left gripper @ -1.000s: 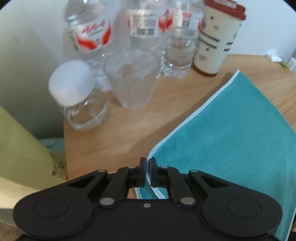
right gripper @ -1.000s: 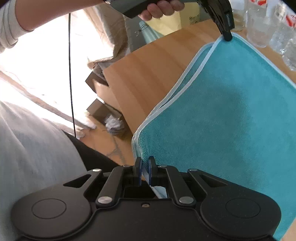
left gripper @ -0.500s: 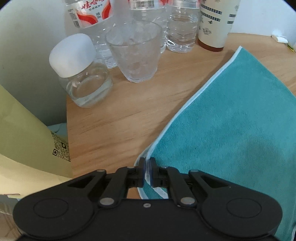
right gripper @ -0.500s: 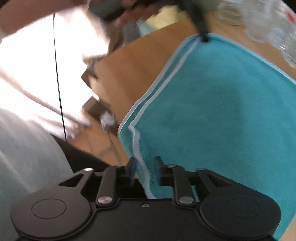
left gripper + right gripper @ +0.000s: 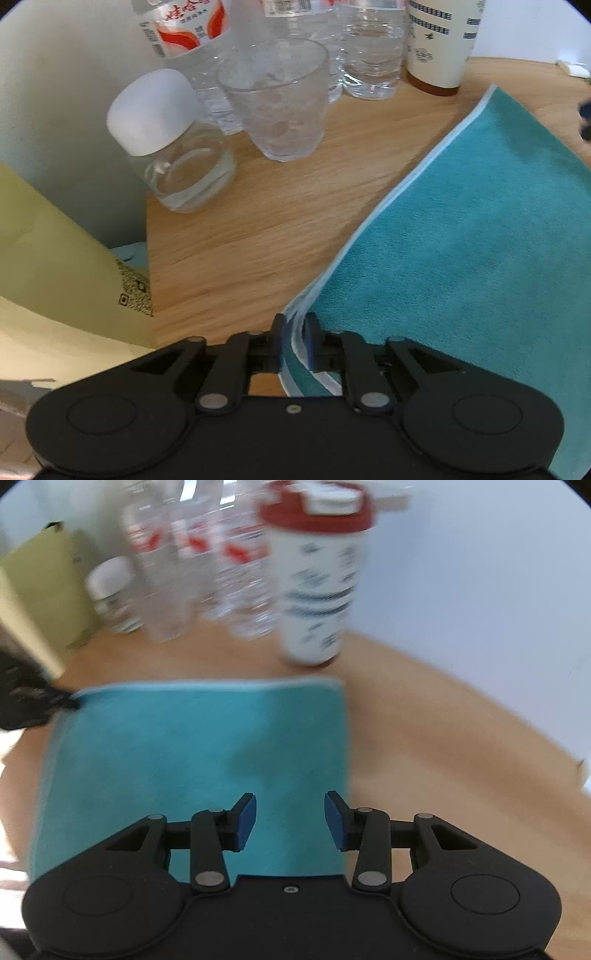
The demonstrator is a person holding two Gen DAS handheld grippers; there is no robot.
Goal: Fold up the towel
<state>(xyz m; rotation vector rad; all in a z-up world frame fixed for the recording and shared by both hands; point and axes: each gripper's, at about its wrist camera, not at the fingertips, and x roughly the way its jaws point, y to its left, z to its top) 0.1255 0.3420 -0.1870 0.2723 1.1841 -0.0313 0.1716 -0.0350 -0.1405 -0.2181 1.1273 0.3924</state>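
Teal towel (image 5: 461,229) lies folded on the wooden table (image 5: 258,236), its pale hem running along the left side. At the left edge of the table leans a yellow-green box (image 5: 48,266). Next comes a small glass jar (image 5: 177,147) with a white lid, then an empty tumbler (image 5: 280,107), water bottles (image 5: 369,48) behind it, and a white cup (image 5: 317,583) with a red lid. The left gripper (image 5: 293,338) is at the near left corner of the towel – its jaws are opening, the doubled hem between them and not pressed. The right gripper (image 5: 290,821) hangs above the towel's right edge, its fingers spread apart with nothing between them – this view is blurred.
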